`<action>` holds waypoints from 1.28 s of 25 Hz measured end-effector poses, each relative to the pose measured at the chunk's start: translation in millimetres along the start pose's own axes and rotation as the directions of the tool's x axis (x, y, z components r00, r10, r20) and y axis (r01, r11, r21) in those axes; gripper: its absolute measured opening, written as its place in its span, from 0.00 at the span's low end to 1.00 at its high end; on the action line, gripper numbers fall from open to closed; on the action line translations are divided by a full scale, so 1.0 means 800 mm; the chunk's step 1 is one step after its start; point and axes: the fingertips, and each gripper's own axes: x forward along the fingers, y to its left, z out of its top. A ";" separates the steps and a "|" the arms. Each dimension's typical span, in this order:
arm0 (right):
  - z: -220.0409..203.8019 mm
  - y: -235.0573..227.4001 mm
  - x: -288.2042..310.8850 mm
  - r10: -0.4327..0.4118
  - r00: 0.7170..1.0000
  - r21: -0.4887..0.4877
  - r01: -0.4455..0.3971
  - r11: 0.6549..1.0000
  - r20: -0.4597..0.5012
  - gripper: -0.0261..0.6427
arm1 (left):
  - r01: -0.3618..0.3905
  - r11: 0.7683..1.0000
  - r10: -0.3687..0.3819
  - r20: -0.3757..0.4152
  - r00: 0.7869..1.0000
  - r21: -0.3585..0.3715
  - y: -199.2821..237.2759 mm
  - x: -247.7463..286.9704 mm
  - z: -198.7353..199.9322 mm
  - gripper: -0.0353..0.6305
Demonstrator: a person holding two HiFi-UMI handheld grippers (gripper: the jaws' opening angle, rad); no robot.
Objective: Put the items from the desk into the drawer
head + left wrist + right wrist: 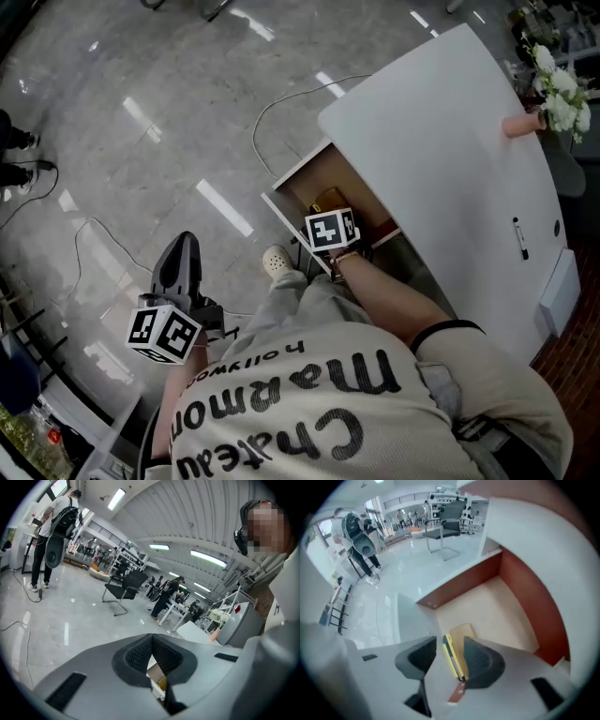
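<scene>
drawer [317, 178]: stands open under the edge of the white table [441, 141], directly below the right fingers [483, 660]; brown walls, pale floor.
yellow item [451, 656]: slim, yellow with a black edge, seen in the gap between the right fingers, close by one finger and clear of the other; it looks to lie down in the drawer, and no pad visibly presses on it.
tan piece [461, 632]: flat on the drawer floor, just past the right fingertips, under the far end of the yellow item.
right gripper [450, 641]: points steeply down into the drawer, fingers apart with a clear gap.
left gripper [152, 638]: held out over the floor [141, 112], well to the side of the drawer; its fingers [138, 656] are together, tips touching, nothing between them.
on the table: a black pen [518, 238] and a pink item [520, 124], both well beyond the right fingers; white flowers [561, 94] past the far edge.
in the way: the marker cube [330, 230] on the right gripper covers the middle of the drawer in the head view; the table top overhangs the drawer's back.
around: ahead of the left fingers are glossy grey floor, a black chair [123, 590] and a standing person [51, 531] with a dark backpack; a cable [272, 112] loops on the floor beside the drawer; a pale shoe [277, 261] sits near its front.
</scene>
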 end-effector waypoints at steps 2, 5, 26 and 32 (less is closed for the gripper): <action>0.033 0.015 -0.040 0.053 0.995 0.027 -0.055 0.998 0.085 0.32 | 0.041 0.999 -0.042 0.043 0.998 0.030 -0.018 0.011 0.030 0.06; 0.081 0.025 -0.105 0.108 0.971 0.022 -0.116 0.993 0.211 0.30 | 0.072 0.996 -0.077 0.088 0.993 0.056 -0.044 0.018 0.065 0.06; 0.204 -0.120 -0.482 0.047 0.498 0.128 -0.310 0.942 0.866 0.04 | 0.311 0.938 -0.341 0.245 0.908 0.151 -0.241 0.018 0.156 0.06; 0.157 -0.170 -0.539 0.064 0.375 0.063 -0.318 0.946 0.925 0.04 | 0.287 0.940 -0.329 0.274 0.904 0.184 -0.308 -0.009 0.124 0.06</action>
